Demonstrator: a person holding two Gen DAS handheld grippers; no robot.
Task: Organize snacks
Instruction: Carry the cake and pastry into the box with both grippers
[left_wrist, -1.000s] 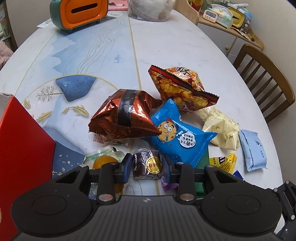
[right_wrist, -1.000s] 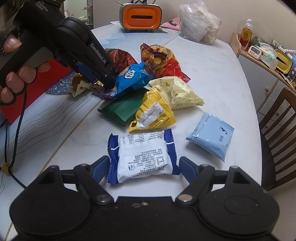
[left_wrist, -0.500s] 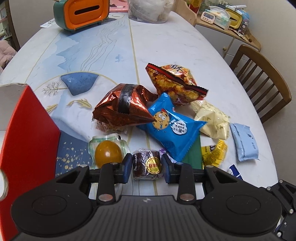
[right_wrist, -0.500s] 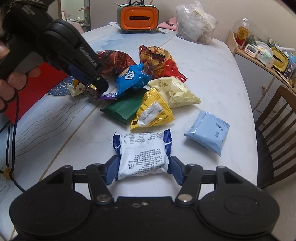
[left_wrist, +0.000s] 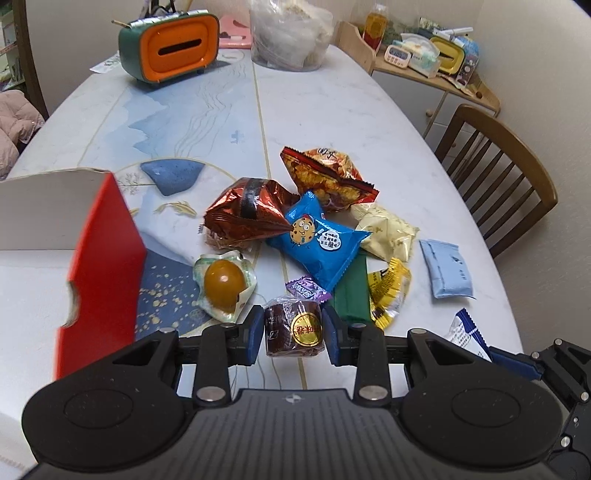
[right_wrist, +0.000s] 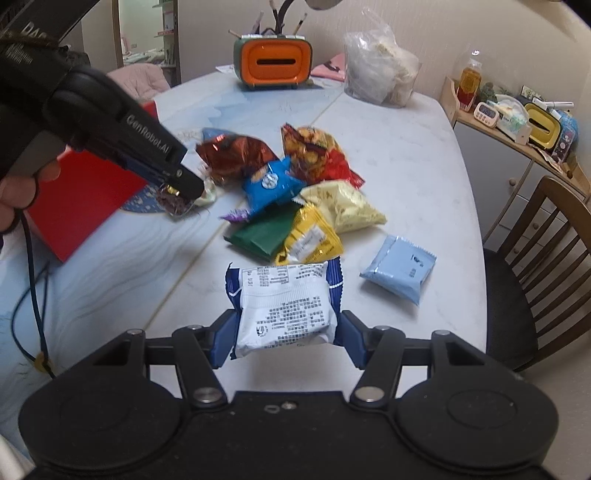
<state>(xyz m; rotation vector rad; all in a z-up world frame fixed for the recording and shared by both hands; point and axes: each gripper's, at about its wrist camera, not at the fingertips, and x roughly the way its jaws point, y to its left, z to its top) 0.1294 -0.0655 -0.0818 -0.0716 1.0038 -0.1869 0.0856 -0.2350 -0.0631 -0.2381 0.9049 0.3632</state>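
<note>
Honestly both pickups look easy: left gripper (left_wrist: 293, 329) is pinched narrow on the small brown candy (left_wrist: 293, 328), right gripper (right_wrist: 282, 332), jaws just closed midway, squeezes the puffy, light white-and-blue packet (right_wrist: 284, 308) by its sides above the table (right_wrist: 388, 147).

White lettering on the side of the left gripper (right_wrist: 173, 192) reads "GenRobot.AI". The print on the white and blue snack packet (right_wrist: 284, 310) is too small to read.
</note>
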